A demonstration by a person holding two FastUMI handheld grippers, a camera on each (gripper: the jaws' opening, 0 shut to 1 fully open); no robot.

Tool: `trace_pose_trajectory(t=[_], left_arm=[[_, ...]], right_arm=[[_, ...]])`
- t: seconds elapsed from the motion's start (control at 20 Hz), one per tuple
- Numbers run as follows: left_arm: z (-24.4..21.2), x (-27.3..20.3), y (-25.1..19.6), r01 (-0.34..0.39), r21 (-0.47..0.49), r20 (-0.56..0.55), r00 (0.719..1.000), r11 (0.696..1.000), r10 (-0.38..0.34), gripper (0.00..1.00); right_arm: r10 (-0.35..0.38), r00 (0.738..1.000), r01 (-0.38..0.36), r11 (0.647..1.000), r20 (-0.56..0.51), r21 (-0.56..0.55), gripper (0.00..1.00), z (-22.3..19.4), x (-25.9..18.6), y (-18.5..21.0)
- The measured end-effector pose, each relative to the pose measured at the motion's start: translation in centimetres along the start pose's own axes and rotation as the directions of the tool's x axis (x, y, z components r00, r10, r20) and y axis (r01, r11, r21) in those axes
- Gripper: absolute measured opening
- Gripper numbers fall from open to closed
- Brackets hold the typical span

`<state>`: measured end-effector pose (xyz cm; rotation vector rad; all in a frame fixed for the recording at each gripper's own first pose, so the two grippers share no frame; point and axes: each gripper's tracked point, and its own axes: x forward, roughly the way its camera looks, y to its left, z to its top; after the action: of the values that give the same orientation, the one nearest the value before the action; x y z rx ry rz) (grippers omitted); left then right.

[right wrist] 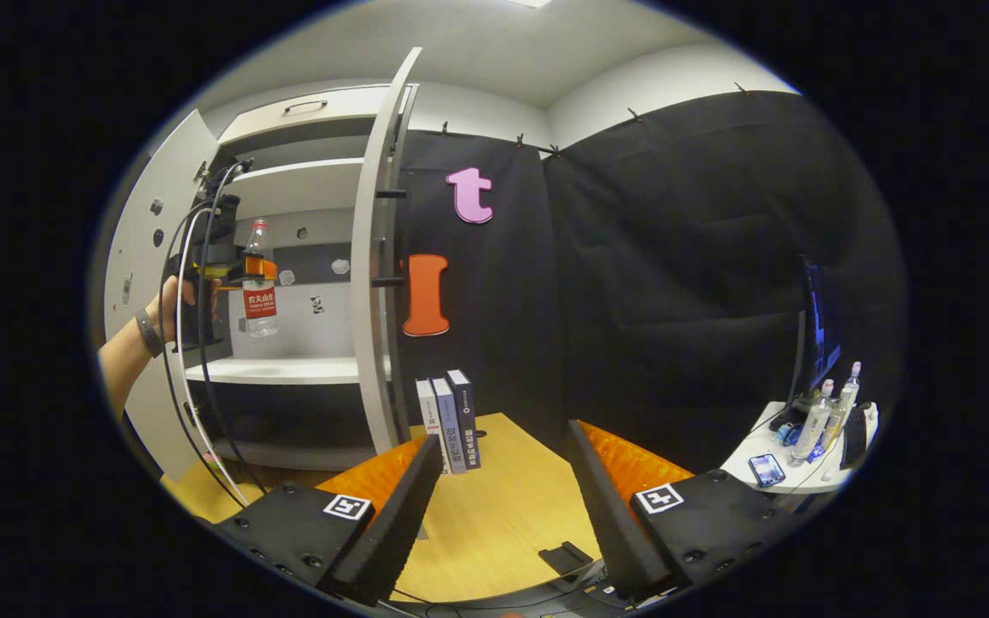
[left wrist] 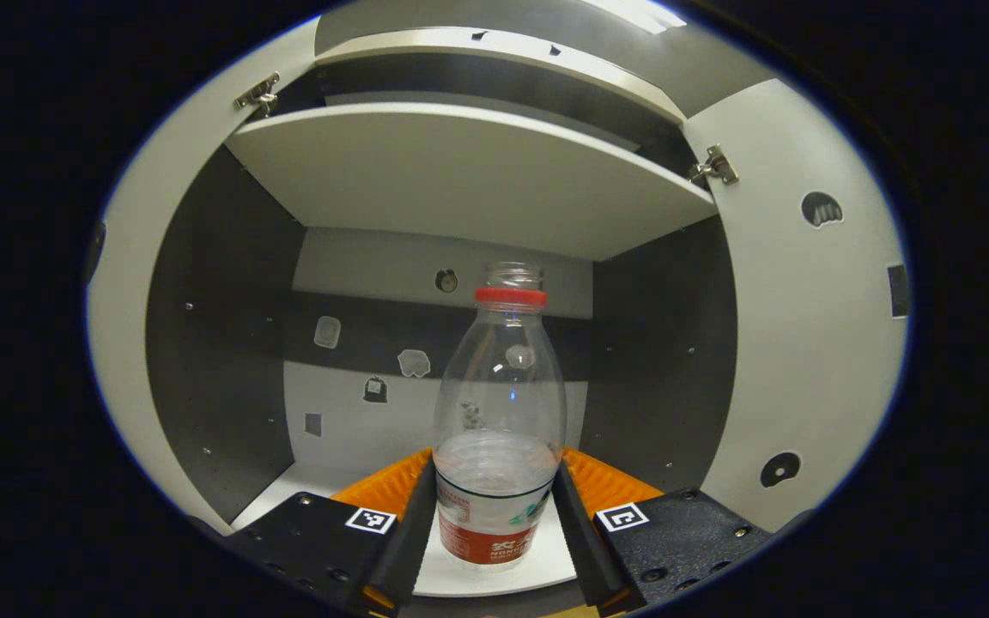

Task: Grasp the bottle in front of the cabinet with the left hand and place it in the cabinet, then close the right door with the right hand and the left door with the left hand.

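A clear bottle [left wrist: 499, 403] with a red neck ring and a red-and-white label stands upright between the fingers of my left gripper [left wrist: 494, 481], which is shut on its lower half. It is in the open cabinet's mouth, with the white lower shelf [left wrist: 288, 493] underneath. In the right gripper view the bottle [right wrist: 260, 287] hangs a little above that shelf [right wrist: 288, 370], held by the left gripper [right wrist: 237, 271] and a hand. Both doors stand open: the left door [left wrist: 125, 343] and the right door [left wrist: 803, 343]. My right gripper [right wrist: 505, 438] is open over the wooden table, right of the right door [right wrist: 374, 257].
An upper shelf [left wrist: 460, 172] spans the cabinet above the bottle. Three books [right wrist: 452, 421] stand on the wooden table [right wrist: 503, 515] beside the right door. A small white side table [right wrist: 782, 472] at far right carries bottles and a phone. Cables [right wrist: 190, 360] hang from the left gripper.
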<state>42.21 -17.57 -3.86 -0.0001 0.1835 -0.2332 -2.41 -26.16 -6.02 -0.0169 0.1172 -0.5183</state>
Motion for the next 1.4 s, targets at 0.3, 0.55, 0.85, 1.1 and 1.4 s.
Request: trace_pose_trajectory(t=[0.3, 0.55, 0.85, 1.1, 1.4], left_arm=[[-5.5, 4.5, 0.8, -0.005, -0.021, -0.078, 0.997, 1.0, 0.003, 0.71], [-7.7, 5.2, 1.4, -0.017, -0.027, -0.119, 0.993, 0.999, 0.013, 0.73], [-7.8, 5.3, 1.6, -0.002, -0.057, -0.102, 0.995, 0.998, -0.004, 0.87], [-5.2, 3.9, 2.0, -0.022, -0.07, -0.009, 1.0, 0.997, 0.021, 0.95], [2.2, -1.6, 0.6, 0.011, -0.118, 0.173, 0.985, 0.993, 0.01, 0.94]], right_arm=[[-0.099, 0.995, 0.1, 0.995, -0.015, 0.005, 0.96, -0.6, -0.1, -1.6], [-0.108, 0.994, 0.108, 0.994, -0.027, 0.002, 0.96, -0.9, 0.0, -1.3], [-0.098, 0.994, 0.098, 0.995, -0.042, 0.0, 0.96, -1.5, 0.1, -0.9], [-0.08, 0.996, 0.08, 0.997, -0.045, -0.004, 0.96, -1.5, 0.4, -0.8], [-0.026, 0.999, 0.026, 1.0, -0.041, -0.003, 0.96, -1.1, 1.0, -0.4]])
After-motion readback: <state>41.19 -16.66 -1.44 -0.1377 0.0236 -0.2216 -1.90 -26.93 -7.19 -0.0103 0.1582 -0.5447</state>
